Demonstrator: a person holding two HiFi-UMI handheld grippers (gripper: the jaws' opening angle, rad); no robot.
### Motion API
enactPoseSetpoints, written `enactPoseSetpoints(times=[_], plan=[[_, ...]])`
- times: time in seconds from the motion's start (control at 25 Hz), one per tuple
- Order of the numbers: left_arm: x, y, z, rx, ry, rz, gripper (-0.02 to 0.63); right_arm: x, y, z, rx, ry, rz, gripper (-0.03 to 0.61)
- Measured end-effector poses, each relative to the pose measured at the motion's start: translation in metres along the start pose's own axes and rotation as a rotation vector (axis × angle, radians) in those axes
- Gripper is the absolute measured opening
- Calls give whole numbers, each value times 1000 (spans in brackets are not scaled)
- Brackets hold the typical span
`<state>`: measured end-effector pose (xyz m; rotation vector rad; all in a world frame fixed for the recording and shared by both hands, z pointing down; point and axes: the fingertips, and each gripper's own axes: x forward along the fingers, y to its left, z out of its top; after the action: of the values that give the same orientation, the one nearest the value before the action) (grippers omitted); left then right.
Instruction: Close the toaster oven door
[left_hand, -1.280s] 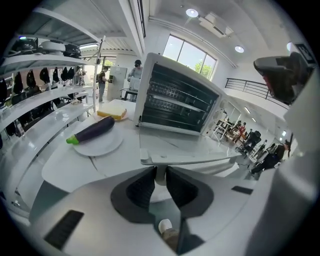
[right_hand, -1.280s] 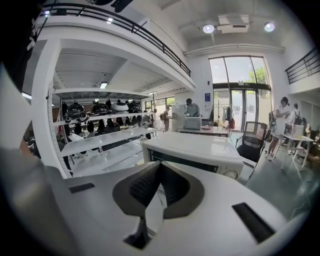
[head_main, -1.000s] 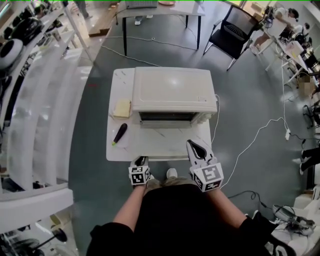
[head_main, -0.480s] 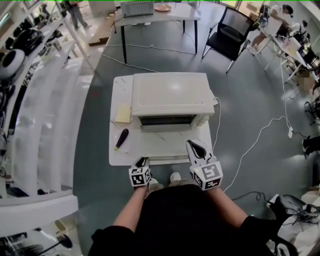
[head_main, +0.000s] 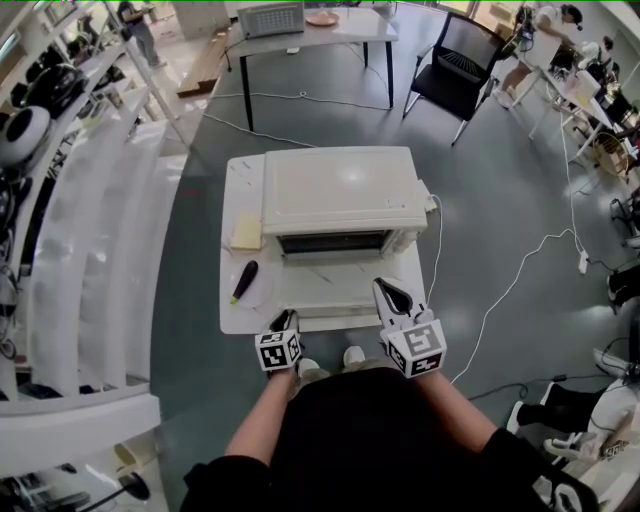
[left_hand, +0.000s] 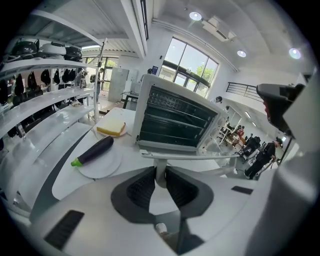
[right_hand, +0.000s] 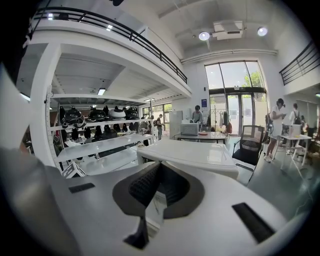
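Observation:
The white toaster oven (head_main: 340, 190) stands on a small white table (head_main: 238, 190). Its door (head_main: 340, 282) lies open and flat toward me, so the dark racks (left_hand: 175, 122) show in the left gripper view. My left gripper (head_main: 284, 320) is at the door's front left edge. There its jaws (left_hand: 160, 176) are closed around the white stem of the door handle (left_hand: 200, 156). My right gripper (head_main: 392, 292) hovers over the door's right front corner, shut with nothing in it (right_hand: 157, 172). It looks over the oven's top (right_hand: 195, 152).
Left of the oven, a purple eggplant (head_main: 244, 280) (left_hand: 95, 150) lies on a white plate (left_hand: 102, 165), with a slice of bread (head_main: 246, 230) (left_hand: 112, 128) behind it. White shelves (head_main: 90, 230) run along the left. A cable (head_main: 500, 285) lies on the floor at the right, with a chair (head_main: 465, 65) behind.
The head view has shifted slightly. Both grippers stay where they were at the door's front edge, and the door is still open.

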<state>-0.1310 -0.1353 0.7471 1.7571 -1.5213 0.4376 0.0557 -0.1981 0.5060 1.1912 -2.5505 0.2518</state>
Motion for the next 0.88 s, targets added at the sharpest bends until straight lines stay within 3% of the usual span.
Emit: enactPoseSetpoints(times=[0.88], plan=[[-11, -9, 58, -49, -119, -47, 78, 4, -6, 8, 8, -24, -13, 21]])
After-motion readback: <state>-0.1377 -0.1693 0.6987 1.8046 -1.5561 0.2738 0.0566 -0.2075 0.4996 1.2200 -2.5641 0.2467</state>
